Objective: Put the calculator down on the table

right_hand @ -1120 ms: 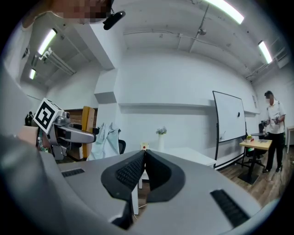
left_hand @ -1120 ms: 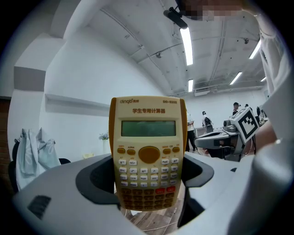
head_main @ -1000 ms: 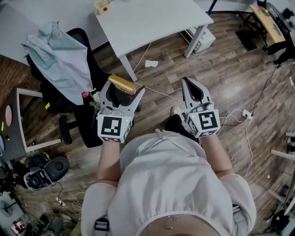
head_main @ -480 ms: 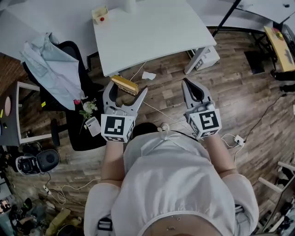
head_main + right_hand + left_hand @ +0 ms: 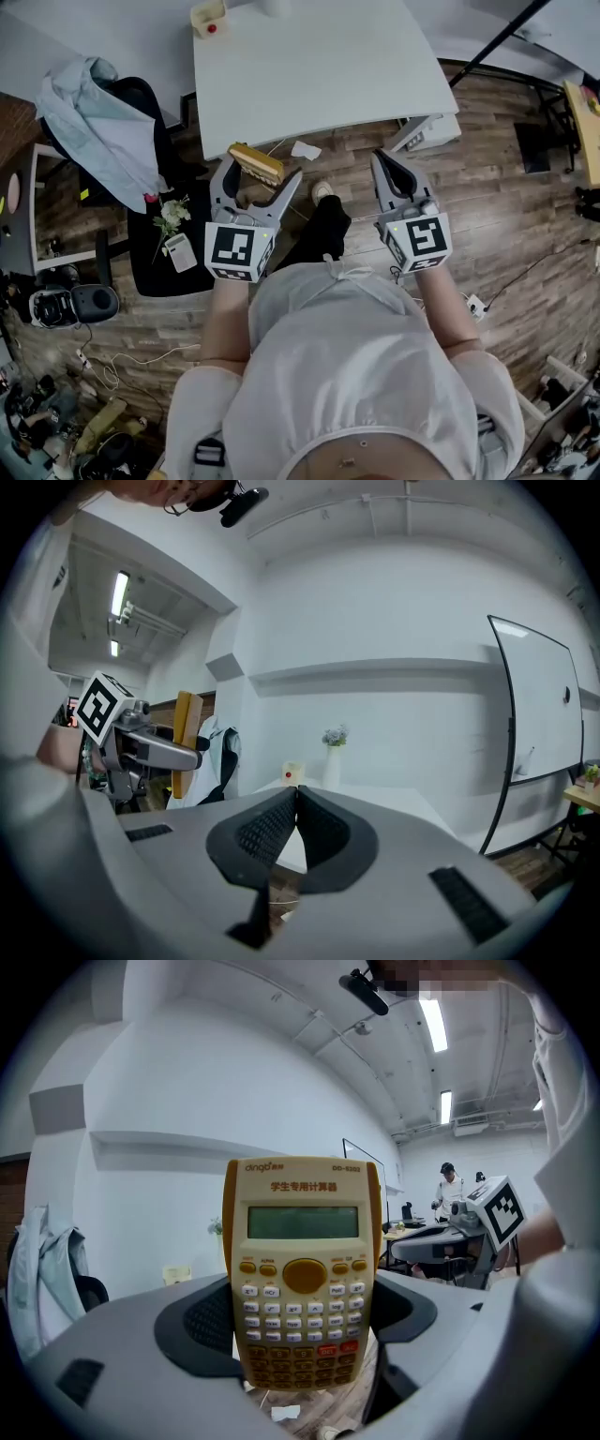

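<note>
A yellow calculator (image 5: 304, 1269) stands upright between the jaws of my left gripper (image 5: 302, 1335), which is shut on its lower half; its screen and keys face the left gripper view's camera. In the head view the calculator (image 5: 256, 162) sticks out of the left gripper (image 5: 253, 187) just short of the near edge of the white table (image 5: 319, 66). My right gripper (image 5: 392, 178) is held level beside it, over the wooden floor, shut with nothing in it. In the right gripper view its pads (image 5: 272, 832) press together, and the table (image 5: 375, 803) lies ahead.
A small cream box with a red dot (image 5: 209, 16) sits at the table's far left corner. A black chair (image 5: 141, 150) draped with a pale blue cloth (image 5: 94, 112) stands left of the table. A person's foot (image 5: 322, 192) and cables lie on the floor below the grippers.
The person has stepped toward the table: it has come nearer in the head view and both grippers now reach close to its front edge. Neither gripper's grip has changed.
</note>
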Demonstrator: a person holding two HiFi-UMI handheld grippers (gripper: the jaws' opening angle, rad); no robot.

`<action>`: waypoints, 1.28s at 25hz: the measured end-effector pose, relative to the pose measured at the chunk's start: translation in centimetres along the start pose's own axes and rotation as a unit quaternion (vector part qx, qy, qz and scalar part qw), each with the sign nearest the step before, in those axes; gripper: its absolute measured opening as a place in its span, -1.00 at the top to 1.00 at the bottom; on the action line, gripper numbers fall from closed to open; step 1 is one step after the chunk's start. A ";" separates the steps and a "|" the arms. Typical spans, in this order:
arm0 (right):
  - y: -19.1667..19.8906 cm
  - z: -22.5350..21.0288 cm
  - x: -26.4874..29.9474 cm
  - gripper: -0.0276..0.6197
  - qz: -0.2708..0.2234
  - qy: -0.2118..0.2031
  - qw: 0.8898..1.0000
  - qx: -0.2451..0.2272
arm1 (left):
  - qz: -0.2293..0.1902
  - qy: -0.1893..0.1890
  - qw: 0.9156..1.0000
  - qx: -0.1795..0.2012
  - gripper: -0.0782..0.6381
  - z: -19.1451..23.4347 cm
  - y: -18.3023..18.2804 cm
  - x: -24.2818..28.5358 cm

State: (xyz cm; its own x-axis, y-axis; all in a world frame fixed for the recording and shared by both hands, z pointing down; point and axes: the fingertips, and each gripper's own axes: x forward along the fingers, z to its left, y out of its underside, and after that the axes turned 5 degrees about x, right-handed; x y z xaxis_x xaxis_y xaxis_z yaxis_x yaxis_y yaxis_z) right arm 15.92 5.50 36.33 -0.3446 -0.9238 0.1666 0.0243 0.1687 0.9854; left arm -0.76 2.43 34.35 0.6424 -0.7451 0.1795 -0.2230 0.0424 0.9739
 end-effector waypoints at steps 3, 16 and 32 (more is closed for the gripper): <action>-0.2 -2.0 3.2 0.90 0.006 -0.008 1.000 -0.003 | 0.002 -0.004 1.000 -0.005 -0.37 1.7 0.0 3.4; -0.5 -11.0 22.3 0.90 0.039 -0.060 0.997 0.005 | 0.079 -0.028 0.996 -0.013 -0.37 11.2 5.8 20.3; 4.8 -16.8 34.1 0.90 0.115 -0.088 0.989 0.022 | 0.234 0.012 0.971 -0.054 -0.37 14.8 17.5 33.2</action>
State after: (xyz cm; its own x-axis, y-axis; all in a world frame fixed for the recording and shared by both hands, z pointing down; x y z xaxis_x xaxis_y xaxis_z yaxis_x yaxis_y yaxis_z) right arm 20.02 -30.95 47.34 -0.4935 -0.7858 0.3728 0.0819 0.3848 0.9194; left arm 5.87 -31.43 55.27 0.5063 -0.6117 0.6079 -0.4179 0.4425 0.7934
